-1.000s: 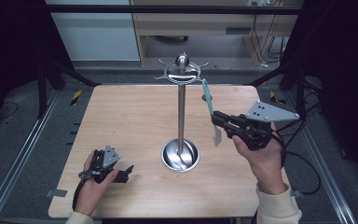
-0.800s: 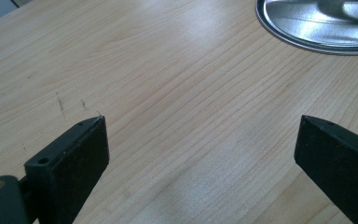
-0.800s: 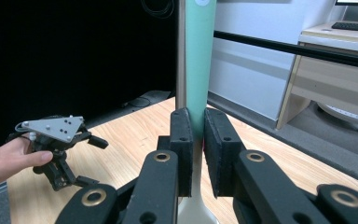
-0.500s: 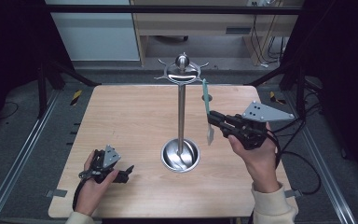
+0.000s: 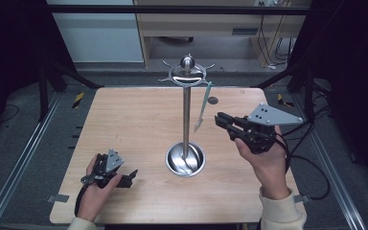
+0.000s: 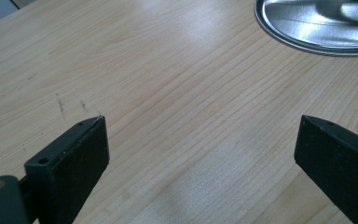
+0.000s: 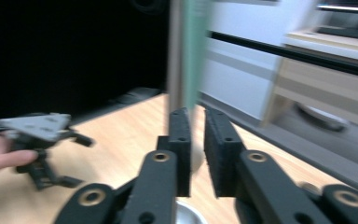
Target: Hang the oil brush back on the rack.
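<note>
A tall metal stand (image 5: 186, 115) with hooks at its top rises from a round shiny base (image 5: 170, 160) at mid-table. A green-handled utensil (image 5: 202, 108) hangs from a hook on its right side. My right gripper (image 5: 219, 118) is just right of the utensil's lower end and apart from it. In the right gripper view its jaws (image 7: 197, 112) stand a narrow gap apart, with the blurred green handle (image 7: 195, 51) and the pole (image 7: 175, 51) beyond them. My left gripper (image 5: 128, 178) rests low at the front left, open (image 6: 200, 126) over bare wood.
The wooden table (image 5: 124, 120) has bare room left and right of the stand. The stand's base (image 6: 317, 28) lies a little ahead of the left gripper. Black frame posts and rails border the table, and a cable trails from the right gripper.
The right gripper, which held the green utensil by the stand, has let go and drawn back to the right. The utensil now hangs from the hook. The left gripper stayed put.
</note>
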The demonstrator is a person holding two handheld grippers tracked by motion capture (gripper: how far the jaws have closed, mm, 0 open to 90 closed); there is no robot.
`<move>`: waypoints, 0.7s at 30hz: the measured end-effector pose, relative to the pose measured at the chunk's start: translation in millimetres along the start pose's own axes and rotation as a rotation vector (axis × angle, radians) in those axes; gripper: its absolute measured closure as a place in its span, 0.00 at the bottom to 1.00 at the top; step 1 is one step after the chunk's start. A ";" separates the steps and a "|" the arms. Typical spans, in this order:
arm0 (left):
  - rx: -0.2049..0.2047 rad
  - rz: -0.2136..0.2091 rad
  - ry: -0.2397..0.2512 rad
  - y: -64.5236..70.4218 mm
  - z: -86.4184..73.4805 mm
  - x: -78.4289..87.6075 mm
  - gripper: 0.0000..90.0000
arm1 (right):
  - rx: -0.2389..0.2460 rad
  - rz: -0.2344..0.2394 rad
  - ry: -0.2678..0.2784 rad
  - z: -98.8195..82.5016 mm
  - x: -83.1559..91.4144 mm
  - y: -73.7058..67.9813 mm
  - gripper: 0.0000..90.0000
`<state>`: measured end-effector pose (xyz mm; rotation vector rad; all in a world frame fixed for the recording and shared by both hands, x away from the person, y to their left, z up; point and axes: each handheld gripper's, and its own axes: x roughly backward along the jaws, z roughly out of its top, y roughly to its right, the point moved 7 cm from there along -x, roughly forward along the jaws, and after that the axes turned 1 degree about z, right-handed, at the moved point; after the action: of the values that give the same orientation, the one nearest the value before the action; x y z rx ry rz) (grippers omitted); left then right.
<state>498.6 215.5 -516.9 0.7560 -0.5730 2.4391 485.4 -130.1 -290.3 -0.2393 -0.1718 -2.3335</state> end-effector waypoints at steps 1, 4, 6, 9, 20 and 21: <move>0.000 0.000 0.000 0.1 0.0 -0.1 0.03 | 0.004 -0.027 -0.005 0.1 1.5 3.3 0.84; -0.001 -0.002 0.000 -0.2 0.0 0.1 0.03 | 0.014 -0.064 -0.007 0.4 5.8 8.4 0.78; 0.000 -0.001 0.001 -0.4 0.0 0.1 0.03 | 0.029 -0.086 -0.017 0.2 7.3 10.8 0.68; 0.002 0.001 0.005 -0.7 0.4 0.3 0.03 | 0.021 -0.135 -0.015 0.7 8.3 16.4 0.51; 0.006 0.009 0.017 -2.5 2.2 1.6 0.03 | 0.012 -0.323 -0.046 -8.7 8.9 45.5 0.10; 0.007 0.009 0.018 -2.5 2.3 1.7 0.03 | 0.011 -0.332 -0.045 -9.2 10.1 48.3 0.10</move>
<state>499.8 216.9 -513.5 0.7352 -0.5628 2.4550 512.0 -172.5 -294.5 -0.2746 -0.2632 -2.6566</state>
